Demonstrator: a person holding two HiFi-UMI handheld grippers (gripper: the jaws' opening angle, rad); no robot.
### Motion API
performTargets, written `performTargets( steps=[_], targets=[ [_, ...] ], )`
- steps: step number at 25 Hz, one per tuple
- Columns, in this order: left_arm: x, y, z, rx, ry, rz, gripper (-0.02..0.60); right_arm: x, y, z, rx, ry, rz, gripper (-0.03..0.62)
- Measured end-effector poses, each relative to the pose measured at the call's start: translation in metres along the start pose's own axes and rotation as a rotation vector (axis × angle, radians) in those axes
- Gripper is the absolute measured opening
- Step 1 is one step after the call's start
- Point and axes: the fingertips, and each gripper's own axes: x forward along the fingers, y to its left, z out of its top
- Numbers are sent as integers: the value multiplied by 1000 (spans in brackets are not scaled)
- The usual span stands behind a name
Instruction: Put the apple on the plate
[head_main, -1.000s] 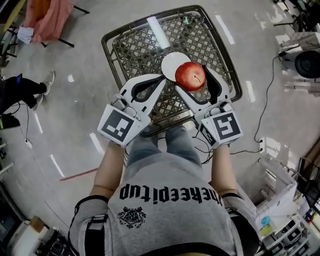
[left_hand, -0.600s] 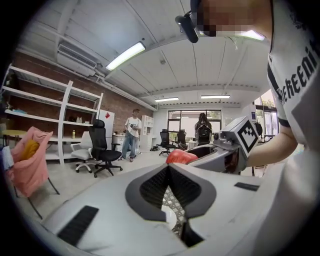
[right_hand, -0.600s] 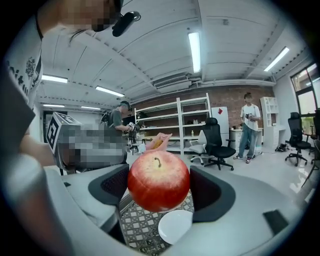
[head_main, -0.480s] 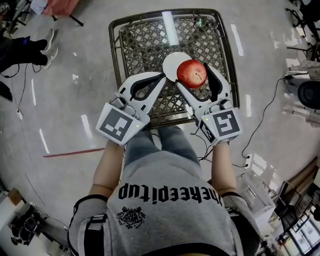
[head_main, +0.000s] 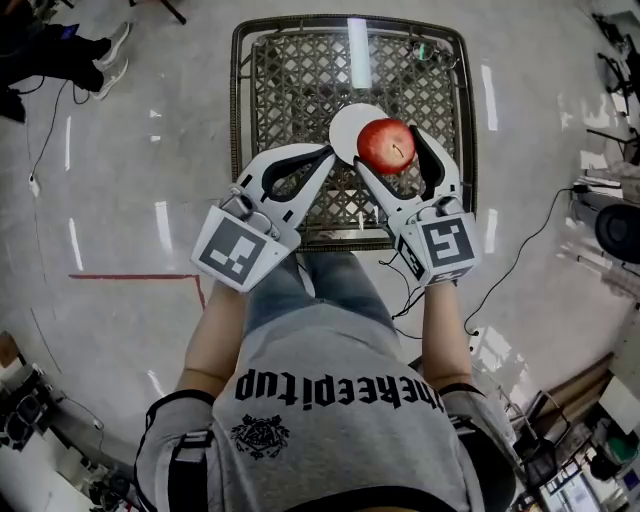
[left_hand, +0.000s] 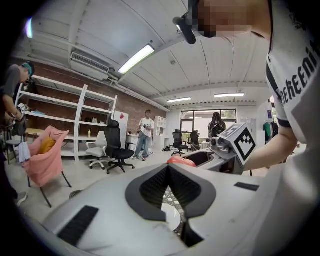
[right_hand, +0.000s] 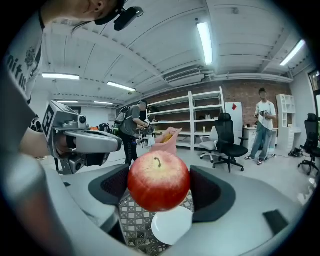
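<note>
A red apple with its stem up is clamped between the jaws of my right gripper, held in the air over the small white plate. The plate lies on a brown lattice table and is partly hidden behind the apple. My left gripper hovers just left of the plate, jaws shut with nothing between them. In the left gripper view the apple and a sliver of the plate show past the jaws.
The lattice table has a raised metal rim. Around it is shiny grey floor with a cable at the right and red tape at the left. Shelves, office chairs and standing people fill the room beyond.
The head view has shifted so the table sits more squarely ahead. Both grippers and the apple keep nearly the same stance over the plate.
</note>
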Motion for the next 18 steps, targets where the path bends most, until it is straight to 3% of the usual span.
performTargets(
  steps=[18],
  targets=[
    [22,9,-34,-58,55,56,8,48,-22,-78,-11,131,51,394]
  ],
)
